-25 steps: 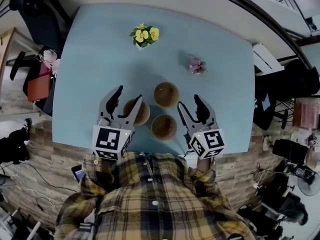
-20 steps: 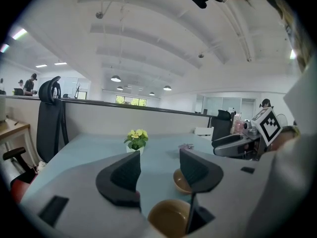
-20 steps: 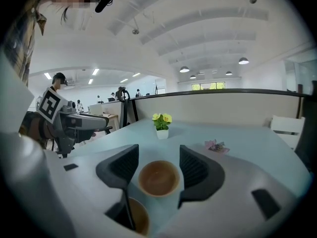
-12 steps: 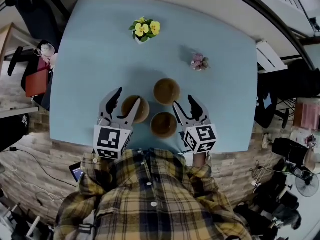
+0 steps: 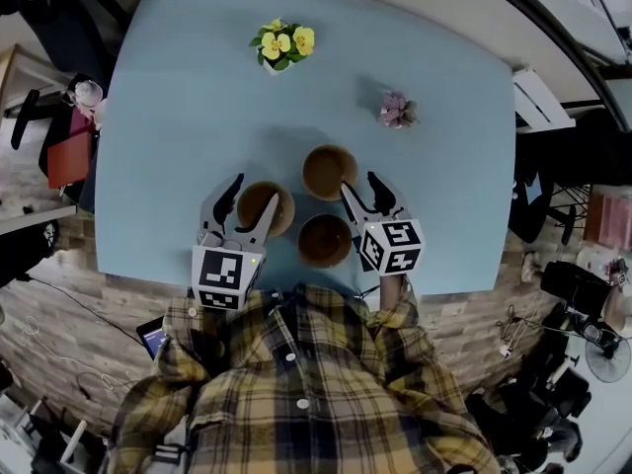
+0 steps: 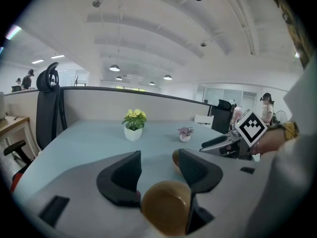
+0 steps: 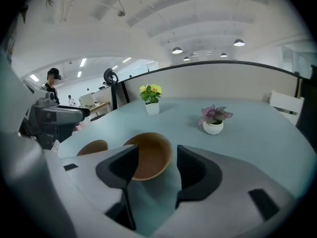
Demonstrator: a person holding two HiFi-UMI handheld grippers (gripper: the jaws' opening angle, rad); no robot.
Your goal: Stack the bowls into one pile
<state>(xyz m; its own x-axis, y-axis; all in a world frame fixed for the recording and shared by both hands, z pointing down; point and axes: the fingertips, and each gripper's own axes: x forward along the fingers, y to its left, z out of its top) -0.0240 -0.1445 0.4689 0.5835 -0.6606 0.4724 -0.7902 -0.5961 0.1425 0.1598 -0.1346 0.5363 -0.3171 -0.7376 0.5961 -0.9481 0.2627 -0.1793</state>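
Note:
Three brown bowls sit close together on the light blue table (image 5: 168,117): a left bowl (image 5: 264,207), a far bowl (image 5: 329,171) and a near bowl (image 5: 325,240). My left gripper (image 5: 248,196) is open and straddles the left bowl (image 6: 166,207), whose rim lies low between the jaws. The far bowl (image 6: 176,160) peeks out beyond it. My right gripper (image 5: 360,188) is open beside the far bowl (image 7: 148,155); that bowl's rim lies near its left jaw. In the right gripper view the left bowl (image 7: 91,148) shows to the side.
A white pot of yellow flowers (image 5: 279,45) stands at the table's far side, and a small pink plant pot (image 5: 397,110) at the far right. The table's near edge runs just below the bowls. Office chairs (image 5: 59,28) stand off to the left.
Both grippers have sunk toward the table. The right one slid forward and left, from beside the near bowl up to the far bowl. The bowls have not moved.

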